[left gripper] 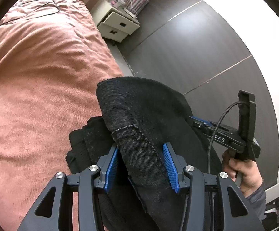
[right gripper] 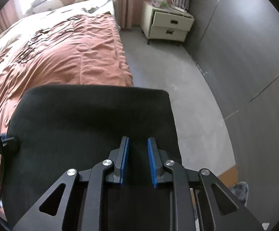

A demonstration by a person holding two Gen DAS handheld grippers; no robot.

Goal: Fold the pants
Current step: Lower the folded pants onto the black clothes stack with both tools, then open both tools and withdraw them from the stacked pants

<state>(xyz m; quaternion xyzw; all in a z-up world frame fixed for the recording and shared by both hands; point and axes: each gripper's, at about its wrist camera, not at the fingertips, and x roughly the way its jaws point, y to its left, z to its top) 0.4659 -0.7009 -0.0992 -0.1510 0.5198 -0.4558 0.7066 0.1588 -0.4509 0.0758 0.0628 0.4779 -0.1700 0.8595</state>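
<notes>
Black denim pants [left gripper: 139, 105] hang bunched over the bed's edge. My left gripper [left gripper: 141, 146] is shut on a thick fold of them, a stitched seam running between its blue pads. At the right of that view a person's hand [left gripper: 243, 175] holds my right gripper [left gripper: 197, 118], whose fingertips disappear into the cloth. In the right wrist view the pants [right gripper: 93, 119] spread as a flat dark panel. My right gripper [right gripper: 137, 138] stands narrow with black cloth filling the gap between its pads. My left gripper [right gripper: 8, 141] pokes in at the panel's left edge.
A salmon-pink bedspread [right gripper: 72, 57] covers the bed on the left, with a dark cable lying on it. A cream two-drawer nightstand [right gripper: 168, 25] stands by the far wall. Grey floor [right gripper: 168, 96] runs beside the bed, bounded by dark wardrobe doors [right gripper: 245, 57].
</notes>
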